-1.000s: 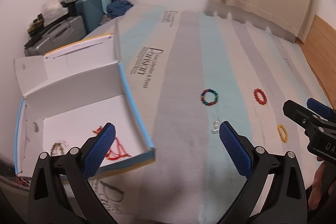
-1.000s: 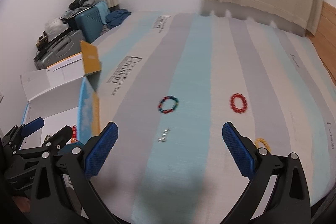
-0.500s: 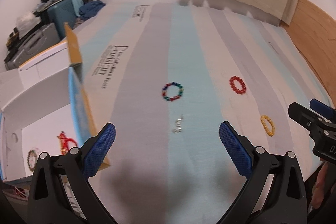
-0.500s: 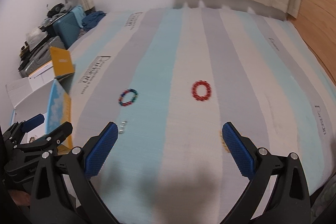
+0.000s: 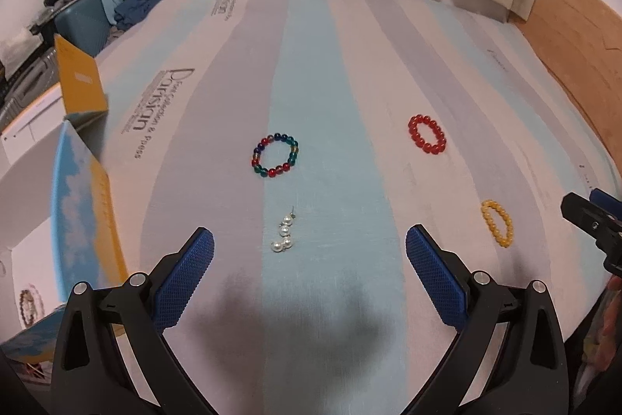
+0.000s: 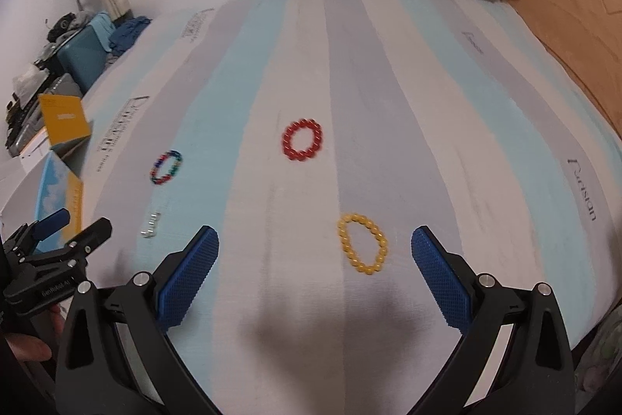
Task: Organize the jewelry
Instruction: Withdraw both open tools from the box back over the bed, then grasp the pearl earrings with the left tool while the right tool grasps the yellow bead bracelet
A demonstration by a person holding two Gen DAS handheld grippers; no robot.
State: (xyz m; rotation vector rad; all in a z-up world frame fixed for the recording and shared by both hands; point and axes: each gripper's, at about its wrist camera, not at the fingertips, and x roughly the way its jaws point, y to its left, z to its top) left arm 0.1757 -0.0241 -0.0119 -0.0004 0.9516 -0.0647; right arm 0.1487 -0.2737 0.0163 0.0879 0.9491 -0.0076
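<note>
The left gripper (image 5: 310,251) hangs with its blue textured pads spread wide and nothing between them, over the striped bedsheet (image 5: 350,72). Just ahead of it, on the pale blue stripe, lies a short string of white pearl beads (image 5: 283,234), its long axis running away from the camera, with the thin metal end pointing far and the doubled pearls nearest. Beyond that sits a round bracelet of mixed red, blue and green glass beads (image 5: 275,155).

The right gripper (image 6: 315,251) is likewise released, jaws wide apart. Between its pads and slightly ahead lies an oval bracelet of yellow beads (image 6: 362,244), its long axis running near to far and tilted a little to the left at the far end. Farther on rests a ring-shaped bracelet of red beads (image 6: 303,139).

At the left stands an open white cardboard box with blue-and-yellow printed sides (image 5: 74,205); a beaded piece (image 5: 29,303) lies inside it.
</note>
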